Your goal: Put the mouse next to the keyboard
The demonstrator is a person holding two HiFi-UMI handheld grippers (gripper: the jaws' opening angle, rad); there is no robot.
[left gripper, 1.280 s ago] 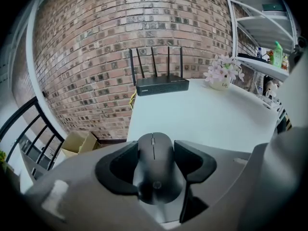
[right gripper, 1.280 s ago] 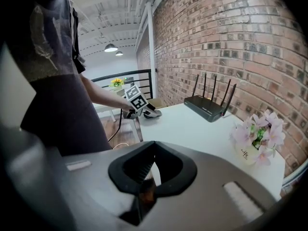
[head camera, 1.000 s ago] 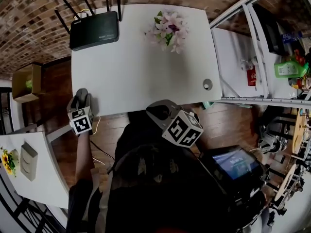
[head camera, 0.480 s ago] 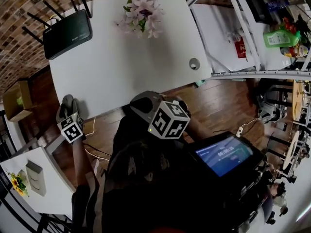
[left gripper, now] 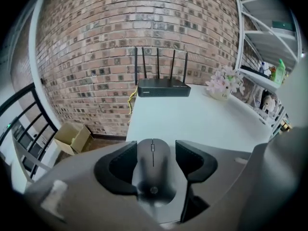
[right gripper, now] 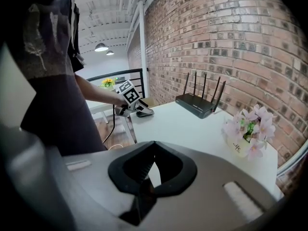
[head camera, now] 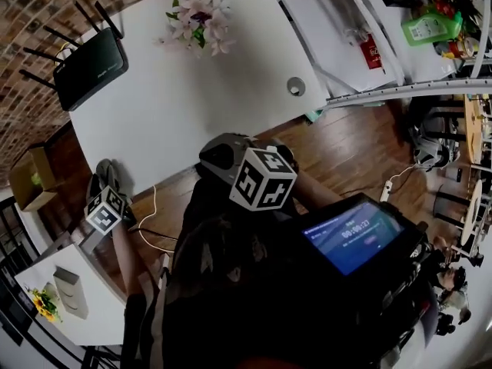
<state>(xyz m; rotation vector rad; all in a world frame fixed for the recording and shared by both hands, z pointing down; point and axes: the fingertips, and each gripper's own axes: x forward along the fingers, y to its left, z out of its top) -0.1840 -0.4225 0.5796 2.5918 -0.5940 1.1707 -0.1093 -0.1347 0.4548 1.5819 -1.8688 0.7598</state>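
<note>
A dark grey mouse [left gripper: 153,170] lies between the jaws of my left gripper [left gripper: 155,150] at the near left corner of the white table [left gripper: 192,114]. The jaws have just been opening, and a narrow gap shows beside the right pad. In the right gripper view the mouse [right gripper: 143,112] rests on the table corner under that gripper [right gripper: 131,100]. My right gripper [right gripper: 155,144] is shut and empty, held over the table's near edge [head camera: 223,152]. No keyboard is in any view.
A black router [head camera: 88,68] with antennas stands at the table's far left, and a pot of pink flowers [head camera: 196,21] at the far side. A cardboard box [head camera: 27,179] sits on the floor to the left. White shelving [head camera: 361,52] stands to the right.
The head view has swung, so the table now sits higher and further left. My left gripper stays at the table's corner and its jaws look wider apart. The right gripper has barely moved.
</note>
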